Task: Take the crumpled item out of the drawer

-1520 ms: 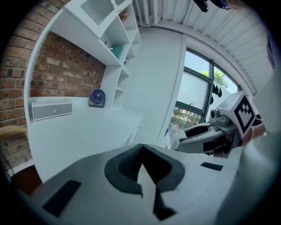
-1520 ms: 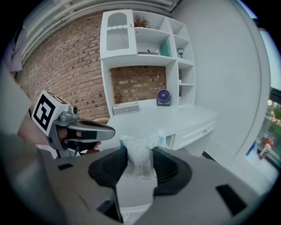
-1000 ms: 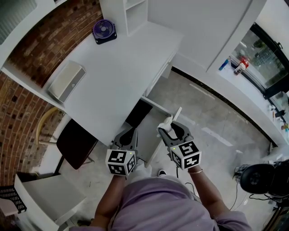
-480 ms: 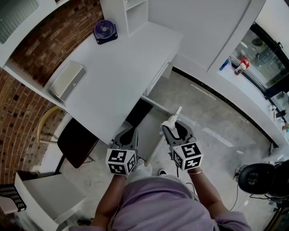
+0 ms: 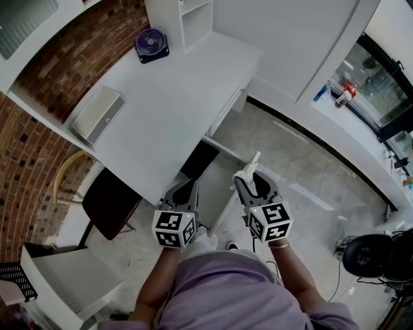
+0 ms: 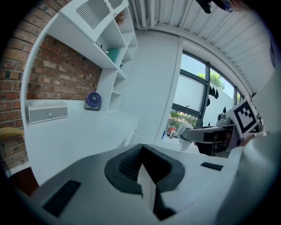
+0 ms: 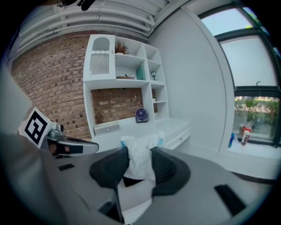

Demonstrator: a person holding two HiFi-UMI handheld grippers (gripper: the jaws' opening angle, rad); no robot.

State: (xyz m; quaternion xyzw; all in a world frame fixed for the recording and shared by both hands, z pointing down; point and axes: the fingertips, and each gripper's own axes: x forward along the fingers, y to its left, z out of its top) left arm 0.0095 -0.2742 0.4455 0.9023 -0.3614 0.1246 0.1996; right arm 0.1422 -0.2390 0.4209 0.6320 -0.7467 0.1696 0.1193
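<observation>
A crumpled white item point(image 5: 244, 173) point(image 7: 139, 159) with a bit of blue print sits between the pads of my right gripper point(image 5: 249, 176) point(image 7: 139, 154), which is shut on it and holds it in the air. It hangs just right of the open white drawer point(image 5: 214, 193) under the desk point(image 5: 174, 103). My left gripper point(image 5: 184, 191) point(image 6: 141, 151) hovers over the drawer's near left side, its dark pads meeting at the tips with nothing in them. In the left gripper view the right gripper point(image 6: 206, 133) shows with the item point(image 6: 186, 141) at its tip.
On the desk stand a purple fan point(image 5: 151, 42) and a grey box point(image 5: 97, 115), with a white shelf unit point(image 5: 187, 19) behind. A dark chair seat point(image 5: 110, 203) is at the left. A black chair base point(image 5: 371, 254) stands on the floor at the right.
My right gripper has shifted a little to the right and away from the drawer with the crumpled item in it. The left gripper has hardly moved.
</observation>
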